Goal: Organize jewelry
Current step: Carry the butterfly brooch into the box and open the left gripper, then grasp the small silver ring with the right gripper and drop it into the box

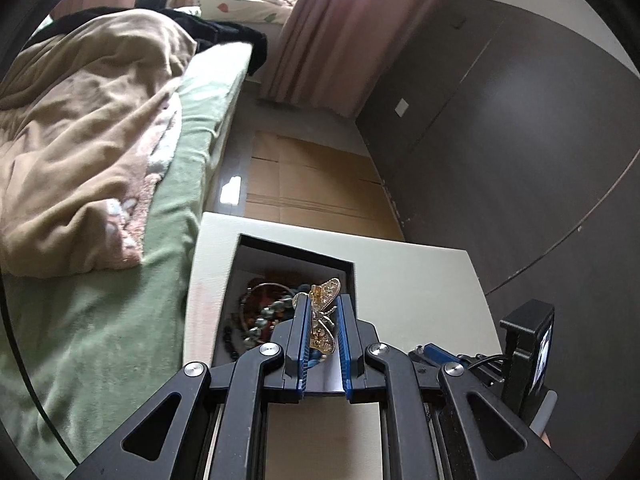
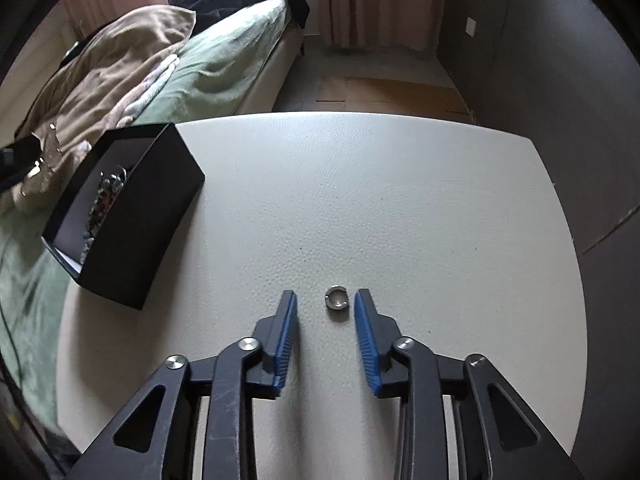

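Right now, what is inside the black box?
The black box holds a heap of beaded bracelets on its pale lining. The left gripper with its gold butterfly brooch covers the near part, so anything there is hidden.

Left wrist view: lower wing of the gold butterfly brooch (image 1: 323, 316) hidden between the blue pads (image 1: 305, 332); pin or clasp side not visible. Near wall and floor of the black box (image 1: 348, 270) covered by the gripper linkage. Beads (image 1: 264, 316) inside are a tangle; individual pieces cannot be separated. A dark device (image 1: 530, 350) at lower right is cut by the frame; its screen is too small to read.

Right wrist view: box interior (image 2: 106, 196) seen obliquely, contents blurred and mostly hidden by the near wall. Small silver ring (image 2: 337, 299): too small to tell any detail. Gold-glinting shapes (image 2: 42, 160) at the left edge blurred, unidentifiable. Table's near edge (image 2: 400, 208) hidden under the linkage.
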{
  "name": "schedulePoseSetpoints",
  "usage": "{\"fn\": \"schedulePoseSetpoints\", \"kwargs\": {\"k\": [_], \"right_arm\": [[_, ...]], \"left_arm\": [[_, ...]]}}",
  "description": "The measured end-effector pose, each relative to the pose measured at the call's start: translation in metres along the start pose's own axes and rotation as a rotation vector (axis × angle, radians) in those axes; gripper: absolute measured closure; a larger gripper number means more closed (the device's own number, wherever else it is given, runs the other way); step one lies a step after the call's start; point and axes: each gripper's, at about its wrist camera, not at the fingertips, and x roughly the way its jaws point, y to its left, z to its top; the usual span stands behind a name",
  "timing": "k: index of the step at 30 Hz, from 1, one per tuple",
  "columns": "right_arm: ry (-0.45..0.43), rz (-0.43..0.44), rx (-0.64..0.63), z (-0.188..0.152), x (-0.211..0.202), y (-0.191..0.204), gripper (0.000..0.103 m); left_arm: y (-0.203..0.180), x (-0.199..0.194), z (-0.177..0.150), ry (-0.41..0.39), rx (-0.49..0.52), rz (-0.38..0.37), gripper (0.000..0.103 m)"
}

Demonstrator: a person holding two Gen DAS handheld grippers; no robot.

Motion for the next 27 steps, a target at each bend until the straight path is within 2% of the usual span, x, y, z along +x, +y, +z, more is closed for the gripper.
{"fn": "schedulePoseSetpoints", "kwargs": {"k": [2,4,6,9,12,14,15,16,17,19,20,21,27], "right_arm": [[-0.003,-0.007,-0.009,0.000,0.000,0.002,0.090],[-0.001,0.003,-0.005,0.000,-0.002,0.001,0.091],[-0.006,0.019,0.007,0.001,-0.004,0.001,0.102],[-0.038,0.045,0.023,0.004,-0.014,0.003,0.102],[-0.057,0.075,0.039,0.007,-0.022,0.003,0.102],[-0.052,0.114,0.070,0.008,-0.023,0.000,0.102],[-0.046,0.134,0.092,0.009,-0.023,-0.004,0.102],[-0.042,0.157,0.119,0.010,-0.021,-0.008,0.101],[-0.034,0.174,0.148,0.011,-0.021,-0.014,0.101],[-0.011,0.178,0.176,0.014,-0.015,-0.019,0.087],[-0.008,0.181,0.199,0.013,-0.014,-0.024,0.060],[-0.020,0.185,0.218,0.013,-0.014,-0.028,0.041],[-0.014,0.188,0.251,0.017,-0.003,-0.027,0.041]], "left_arm": [[0.005,-0.001,0.000,0.005,-0.014,0.000,0.090],[0.009,0.000,0.000,0.013,-0.024,-0.010,0.090],[0.010,0.000,0.001,0.012,-0.026,0.002,0.090],[0.012,0.002,0.002,0.014,-0.026,0.015,0.090],[0.016,0.006,0.003,0.028,-0.056,-0.012,0.086],[0.018,0.008,0.004,0.037,-0.066,-0.017,0.069],[0.018,0.008,0.003,0.036,-0.066,-0.016,0.049],[0.018,0.008,0.003,0.030,-0.067,-0.016,0.035],[0.018,0.006,0.004,0.021,-0.068,-0.017,0.032],[0.018,0.004,0.005,0.007,-0.069,-0.018,0.030],[0.018,0.004,0.006,0.006,-0.071,-0.017,0.030],[0.019,0.004,0.006,0.005,-0.075,-0.014,0.030],[0.020,0.008,0.007,0.018,-0.086,-0.008,0.030]]}}
